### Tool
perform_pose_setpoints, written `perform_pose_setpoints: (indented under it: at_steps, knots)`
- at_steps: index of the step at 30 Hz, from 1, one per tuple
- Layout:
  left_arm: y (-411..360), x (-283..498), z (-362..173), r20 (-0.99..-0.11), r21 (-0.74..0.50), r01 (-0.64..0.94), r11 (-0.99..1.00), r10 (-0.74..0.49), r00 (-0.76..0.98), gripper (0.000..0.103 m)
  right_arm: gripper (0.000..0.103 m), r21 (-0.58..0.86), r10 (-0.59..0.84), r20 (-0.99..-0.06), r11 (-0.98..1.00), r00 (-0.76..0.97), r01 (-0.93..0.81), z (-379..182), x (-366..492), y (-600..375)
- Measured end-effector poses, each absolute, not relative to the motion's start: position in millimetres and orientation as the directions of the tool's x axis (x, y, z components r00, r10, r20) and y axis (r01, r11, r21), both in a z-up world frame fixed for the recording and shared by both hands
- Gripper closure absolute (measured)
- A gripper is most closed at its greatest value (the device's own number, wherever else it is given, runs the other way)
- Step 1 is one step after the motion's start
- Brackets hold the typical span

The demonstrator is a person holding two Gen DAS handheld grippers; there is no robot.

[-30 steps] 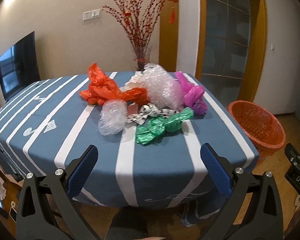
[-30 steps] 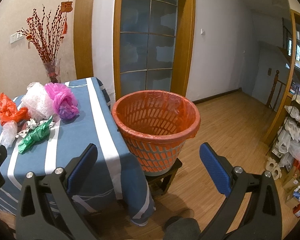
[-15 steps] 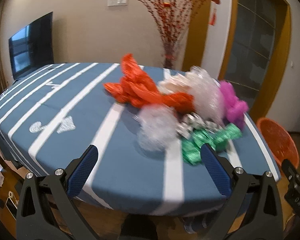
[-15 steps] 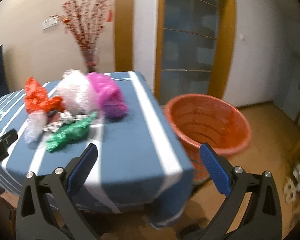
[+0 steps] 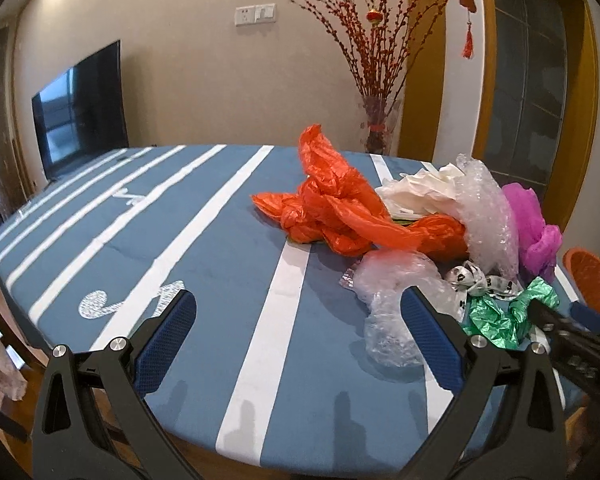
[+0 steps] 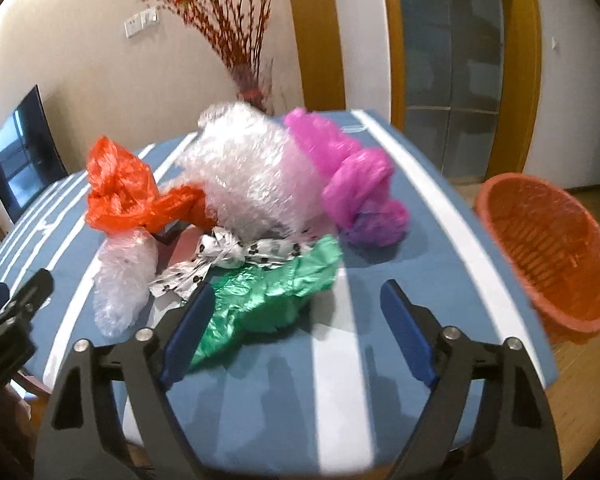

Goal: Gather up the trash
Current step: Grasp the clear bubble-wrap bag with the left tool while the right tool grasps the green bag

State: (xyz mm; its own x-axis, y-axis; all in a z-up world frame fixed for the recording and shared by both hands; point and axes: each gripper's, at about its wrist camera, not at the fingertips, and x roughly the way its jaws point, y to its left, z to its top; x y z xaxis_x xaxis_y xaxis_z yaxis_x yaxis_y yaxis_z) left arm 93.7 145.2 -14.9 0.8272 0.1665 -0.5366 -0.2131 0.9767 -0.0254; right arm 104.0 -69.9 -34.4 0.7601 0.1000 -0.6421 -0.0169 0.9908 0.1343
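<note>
A pile of trash lies on the blue striped table [image 5: 204,240]: an orange plastic bag [image 5: 340,208] [image 6: 120,192], bubble wrap [image 6: 252,168], a pink bag [image 6: 356,184], a small clear bag [image 5: 392,300] [image 6: 120,280], a spotted white wrapper [image 6: 228,256] and green foil [image 6: 268,296] [image 5: 504,312]. My left gripper [image 5: 296,340] is open and empty over the table's near edge, left of the clear bag. My right gripper [image 6: 296,332] is open and empty, just in front of the green foil. An orange basket [image 6: 552,248] stands right of the table.
A vase of red branches [image 5: 376,80] stands at the table's far edge. A dark TV [image 5: 80,108] is at the far left. A glass door with a wooden frame [image 6: 452,60] is behind the basket. Wooden floor lies to the right.
Both grippers have moved forward over the table and swung left. The right view has turned from the basket to the trash pile. Both stay open.
</note>
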Motion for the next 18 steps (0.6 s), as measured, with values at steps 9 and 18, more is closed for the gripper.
perform_pose_setpoints:
  at_steps: [9, 18]
  knots:
    - [135.2, 107.1, -18.6, -0.552, -0.061, -0.142, 0.988, 0.085, 0.829, 0.002, 0.058, 0.125, 0.138, -0.696, 0.99, 0.705, -0.07, -55.7, 119.4, -57.5]
    - [110.7, 127.3, -22.1, -0.582, -0.077, -0.084, 0.993, 0.023, 0.813, 0.002, 0.075, 0.135, 0.118, -0.673, 0.99, 0.73, -0.036, -49.1, 100.6, -87.1]
